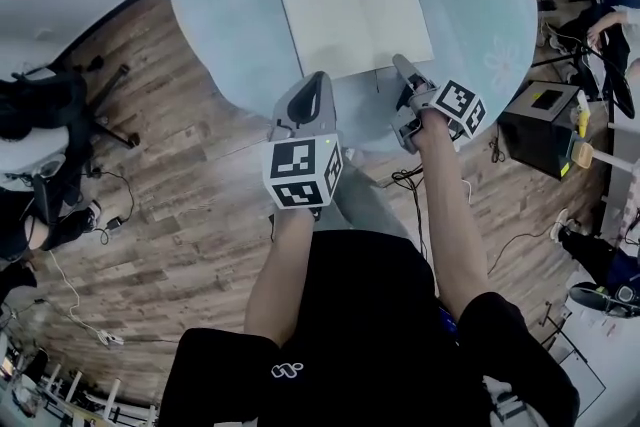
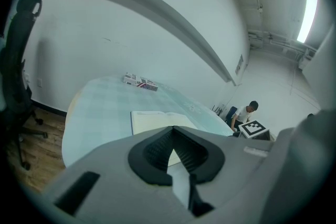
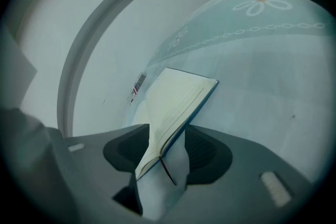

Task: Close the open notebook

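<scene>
An open notebook (image 1: 355, 23) with cream pages lies flat on a round light-blue table (image 1: 230, 5). My right gripper (image 1: 403, 65) is at the notebook's near right corner. In the right gripper view the right gripper (image 3: 167, 136) stands open, and the corner of the notebook (image 3: 176, 102) with its dark ribbon (image 3: 168, 170) lies between the pads (image 3: 205, 152) with room on both sides. My left gripper (image 1: 318, 80) hovers at the table's near edge, just short of the notebook's near left side. The left gripper (image 2: 173, 131) is shut on nothing, and the notebook (image 2: 152, 120) shows beyond its tips.
A small printed box (image 2: 140, 82) lies at the table's far side. An office chair (image 1: 50, 115) stands on the wood floor at the left. A black cabinet (image 1: 540, 125) and cables sit at the right. A person (image 2: 247, 113) sits far off.
</scene>
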`<action>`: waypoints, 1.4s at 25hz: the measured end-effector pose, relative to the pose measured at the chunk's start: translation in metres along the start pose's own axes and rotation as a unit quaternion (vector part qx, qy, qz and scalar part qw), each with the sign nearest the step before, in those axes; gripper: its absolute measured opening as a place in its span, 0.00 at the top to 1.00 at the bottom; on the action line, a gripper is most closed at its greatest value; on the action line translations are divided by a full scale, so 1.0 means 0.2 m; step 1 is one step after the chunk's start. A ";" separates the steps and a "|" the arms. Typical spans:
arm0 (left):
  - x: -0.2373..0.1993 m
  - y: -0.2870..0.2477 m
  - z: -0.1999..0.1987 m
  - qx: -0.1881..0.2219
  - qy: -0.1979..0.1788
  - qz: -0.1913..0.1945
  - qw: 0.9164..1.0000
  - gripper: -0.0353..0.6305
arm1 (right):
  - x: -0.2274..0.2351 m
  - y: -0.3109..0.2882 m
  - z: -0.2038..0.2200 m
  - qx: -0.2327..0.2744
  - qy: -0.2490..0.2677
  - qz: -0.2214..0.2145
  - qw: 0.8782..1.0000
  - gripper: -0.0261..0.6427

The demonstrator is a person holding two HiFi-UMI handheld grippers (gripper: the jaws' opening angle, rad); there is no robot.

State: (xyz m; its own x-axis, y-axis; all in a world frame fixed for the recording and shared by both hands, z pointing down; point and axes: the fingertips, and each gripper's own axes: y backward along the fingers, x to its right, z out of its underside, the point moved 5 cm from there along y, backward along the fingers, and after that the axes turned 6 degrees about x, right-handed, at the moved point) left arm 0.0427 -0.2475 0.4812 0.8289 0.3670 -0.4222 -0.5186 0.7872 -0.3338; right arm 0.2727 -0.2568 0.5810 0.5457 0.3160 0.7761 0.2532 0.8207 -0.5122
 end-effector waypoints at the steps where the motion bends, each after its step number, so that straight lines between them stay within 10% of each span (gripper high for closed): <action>1: 0.00 0.00 0.00 0.001 0.001 0.001 1.000 0.94 | 0.00 -0.01 0.00 -0.002 -0.007 0.004 1.000 0.62; 5: -0.01 0.01 0.00 0.002 0.004 0.002 1.000 0.94 | 0.01 -0.03 0.01 -0.006 0.012 0.044 0.999 0.83; 21: -0.12 0.08 0.05 -0.014 -0.001 -0.011 1.000 0.94 | -0.25 0.08 0.12 0.036 0.268 0.029 0.962 0.92; 28: -0.16 0.12 0.04 -0.013 0.002 -0.015 1.000 0.94 | -0.36 0.06 0.23 0.011 0.466 0.054 0.883 0.92; 35: -0.27 0.19 0.03 -0.009 0.007 -0.040 0.999 0.94 | -0.43 -0.02 0.40 -0.047 0.646 0.068 0.758 0.92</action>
State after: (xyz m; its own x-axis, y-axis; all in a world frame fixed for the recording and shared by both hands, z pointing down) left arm -0.0202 -0.2338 0.4968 0.8651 0.2960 -0.4048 -0.4542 0.8047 -0.3823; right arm 0.1605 -0.2494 0.5449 0.8838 -0.3858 -0.2647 0.1467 0.7658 -0.6261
